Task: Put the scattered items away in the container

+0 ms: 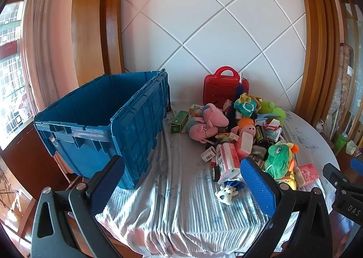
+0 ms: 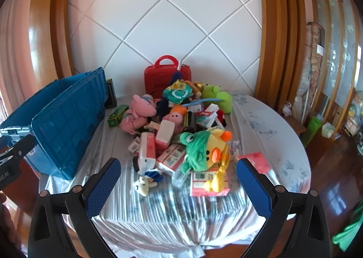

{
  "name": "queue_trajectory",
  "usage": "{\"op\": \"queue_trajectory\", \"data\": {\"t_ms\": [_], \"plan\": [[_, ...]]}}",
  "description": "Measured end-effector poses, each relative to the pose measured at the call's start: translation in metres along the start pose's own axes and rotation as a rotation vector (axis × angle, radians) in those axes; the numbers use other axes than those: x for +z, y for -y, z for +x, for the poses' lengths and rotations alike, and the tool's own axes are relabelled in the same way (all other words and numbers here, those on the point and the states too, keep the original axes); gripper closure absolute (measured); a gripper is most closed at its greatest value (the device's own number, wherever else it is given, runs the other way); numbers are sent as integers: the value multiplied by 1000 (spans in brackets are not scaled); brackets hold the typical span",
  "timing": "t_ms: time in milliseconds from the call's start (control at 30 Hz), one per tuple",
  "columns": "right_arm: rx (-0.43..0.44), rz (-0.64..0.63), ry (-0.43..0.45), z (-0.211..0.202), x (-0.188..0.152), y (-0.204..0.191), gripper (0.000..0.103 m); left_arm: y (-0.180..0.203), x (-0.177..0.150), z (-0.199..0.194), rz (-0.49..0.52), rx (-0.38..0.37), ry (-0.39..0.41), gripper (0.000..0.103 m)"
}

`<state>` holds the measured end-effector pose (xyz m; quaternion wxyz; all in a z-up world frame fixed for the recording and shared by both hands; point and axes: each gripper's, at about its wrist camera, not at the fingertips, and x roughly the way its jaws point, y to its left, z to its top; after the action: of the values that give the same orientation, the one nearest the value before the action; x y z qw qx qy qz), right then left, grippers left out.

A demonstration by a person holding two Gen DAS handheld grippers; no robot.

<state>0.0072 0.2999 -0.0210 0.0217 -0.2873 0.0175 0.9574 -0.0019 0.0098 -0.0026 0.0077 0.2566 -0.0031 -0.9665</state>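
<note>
Work on the tidy-up looks barely begun. The blue crate [image 1: 127, 121] stands at the table's [image 2: 283, 144] left side, no contents showing in what is visible of its inside. Beside it the pile of toys and packets [image 2: 177, 135] remains heaped, from the red case [image 2: 168, 76] to the tiny white plush [image 2: 141, 184]. The left gripper [image 1: 181, 180] and right gripper [image 2: 178, 180] are both spread wide, holding nothing.

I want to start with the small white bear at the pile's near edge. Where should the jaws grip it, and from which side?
Grip the white bear across its soft body, coming from above on the near side with the right gripper. It lies flat on the cloth, clear in front, the pile crowding behind.
</note>
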Motion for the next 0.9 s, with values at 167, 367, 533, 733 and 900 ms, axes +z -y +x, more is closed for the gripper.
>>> {"op": "queue_trajectory", "data": {"t_ms": [167,367,533,733,900], "plan": [[-1,-3,1,-2,-1,3,0,1,-1,-1,-1,2,2,0],[-1,-4,0,-4,2,3,0,1,-2,-2,0,1,2,0],[1,-8,4,-8,1,3,0,1,-3,-4,-3,4,8,0],[3,-12,5,-11,1,-3,0,-7,-5,-10,-15,7,17,0],[2,-17,7,-13,2,-7,0,-12,-5,-12,-18,6,20,0]]}}
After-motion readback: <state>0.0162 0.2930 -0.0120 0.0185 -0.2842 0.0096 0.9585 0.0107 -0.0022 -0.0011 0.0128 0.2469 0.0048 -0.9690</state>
